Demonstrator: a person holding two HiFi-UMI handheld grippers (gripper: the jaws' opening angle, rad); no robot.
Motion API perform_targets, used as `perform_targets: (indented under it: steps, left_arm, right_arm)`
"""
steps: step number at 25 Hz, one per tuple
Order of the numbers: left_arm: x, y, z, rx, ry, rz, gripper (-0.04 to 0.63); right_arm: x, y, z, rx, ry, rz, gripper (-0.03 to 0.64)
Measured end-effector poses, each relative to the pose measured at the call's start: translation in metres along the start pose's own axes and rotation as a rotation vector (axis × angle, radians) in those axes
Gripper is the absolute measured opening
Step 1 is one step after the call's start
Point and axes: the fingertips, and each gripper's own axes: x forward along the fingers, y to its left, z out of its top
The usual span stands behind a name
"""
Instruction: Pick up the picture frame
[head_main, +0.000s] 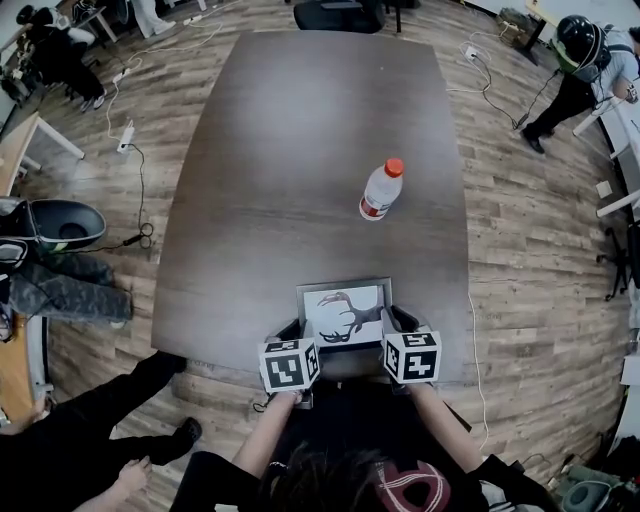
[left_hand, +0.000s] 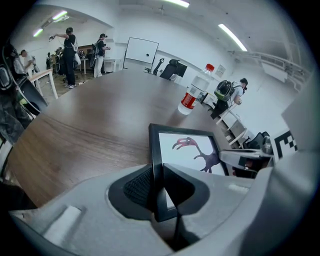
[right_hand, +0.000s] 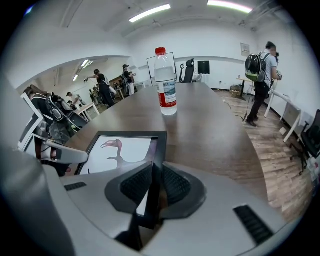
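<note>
The picture frame (head_main: 345, 312) is black-edged with a white print of a dark bird, and it lies at the near edge of the dark table (head_main: 300, 150). My left gripper (head_main: 297, 340) is shut on the frame's left edge (left_hand: 156, 170). Its ribbed pads press that black edge from both sides. My right gripper (head_main: 395, 335) is shut on the frame's right edge (right_hand: 156, 165). In the right gripper view the print (right_hand: 122, 150) shows to the left of the jaws.
A clear plastic bottle (head_main: 381, 189) with a red cap and red label stands upright mid-table, beyond the frame. People stand around the room's edges, and one sits at the left (head_main: 60, 290). Cables (head_main: 130, 140) run on the wooden floor.
</note>
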Motion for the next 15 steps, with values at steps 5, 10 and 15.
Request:
perform_targets:
  steps: [5, 10, 15]
  left_arm:
    - [-0.014, -0.004, 0.018, 0.010, -0.065, 0.003, 0.075]
    - [-0.031, -0.007, 0.039, 0.022, -0.140, 0.005, 0.075]
    - [-0.047, -0.008, 0.059, 0.047, -0.206, 0.005, 0.075]
  right_arm:
    - [-0.013, 0.003, 0.022, -0.014, -0.063, 0.004, 0.074]
    - [-0.027, 0.009, 0.048, -0.037, -0.137, 0.007, 0.074]
    - [-0.039, 0.015, 0.069, -0.050, -0.193, 0.009, 0.074]
